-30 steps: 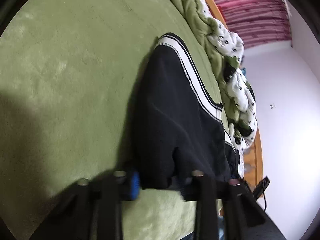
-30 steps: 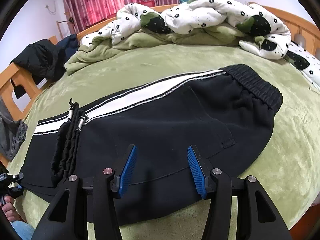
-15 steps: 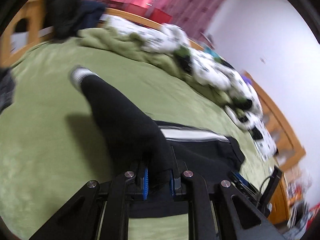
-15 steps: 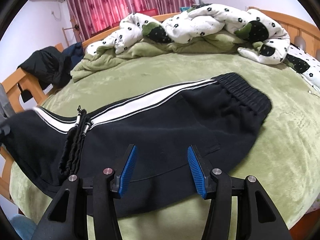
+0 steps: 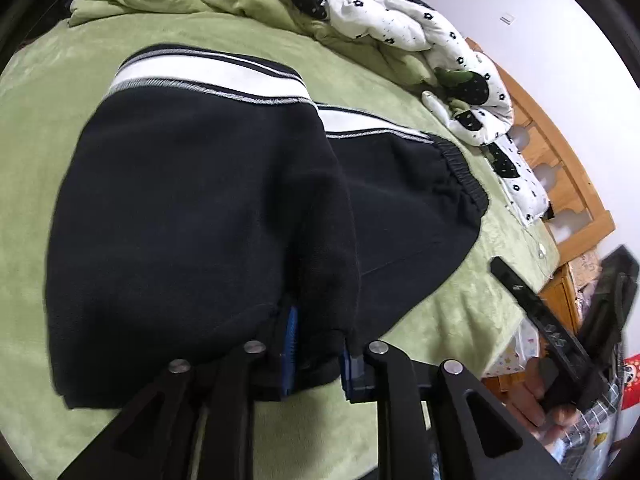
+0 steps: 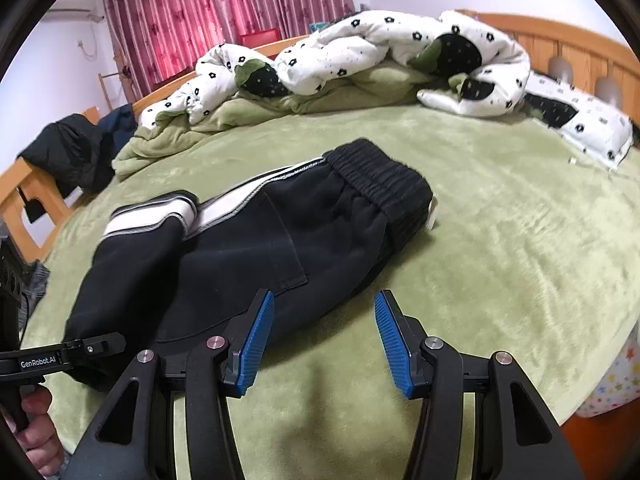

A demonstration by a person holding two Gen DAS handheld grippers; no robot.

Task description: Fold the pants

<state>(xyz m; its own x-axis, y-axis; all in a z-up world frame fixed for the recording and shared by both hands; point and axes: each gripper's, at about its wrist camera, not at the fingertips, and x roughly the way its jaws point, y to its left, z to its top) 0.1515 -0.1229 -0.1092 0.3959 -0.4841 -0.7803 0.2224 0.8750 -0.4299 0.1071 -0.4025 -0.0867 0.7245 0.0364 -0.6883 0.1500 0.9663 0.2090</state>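
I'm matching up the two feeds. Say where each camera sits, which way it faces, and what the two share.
Left wrist: on the left gripper, low at the bed's near edge, facing the headboard; its fingers pinch the pants; right gripper seen at right.
Right wrist: on the right gripper, open above the blanket, facing the curtains; a hand shows at left.
Shared: pants, blanket, quilt.

Left gripper (image 5: 316, 340): jaws nearly closed, clamped on black cloth, 2 blue pads (image 5: 291, 332) partly buried. Right gripper (image 6: 324, 338): jaws spread wide, nothing between pads, low and level. Hand (image 6: 34, 432) grips left gripper's handle.
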